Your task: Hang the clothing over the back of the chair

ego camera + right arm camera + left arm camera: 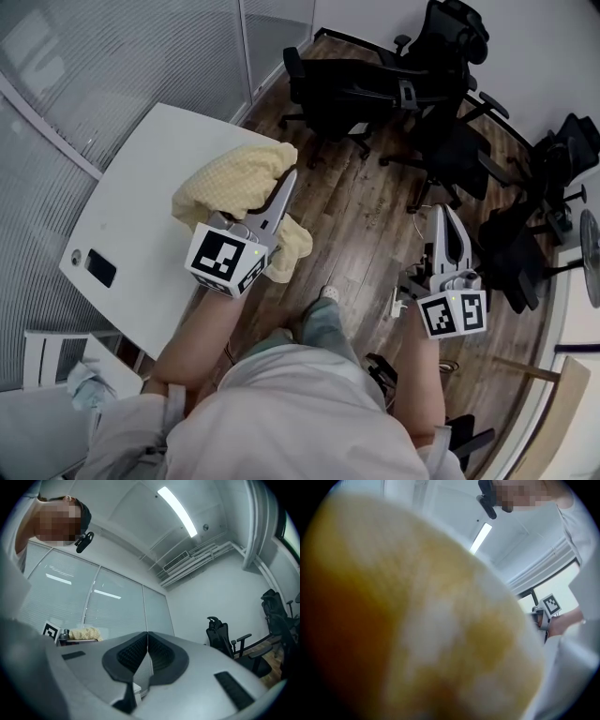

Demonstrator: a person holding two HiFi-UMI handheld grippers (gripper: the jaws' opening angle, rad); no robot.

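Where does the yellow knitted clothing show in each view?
Head view: yellow knitted clothing left of centre, over the table edge.
Left gripper view: blurred, filling most of it.
Right gripper view: small, low left.
Shared landmark: marker cube beside it, head and right gripper views.

I count one yellow garment [234,183], one white table [141,202], a left gripper [290,175], a right gripper [442,212], and maybe five black chairs [337,94].
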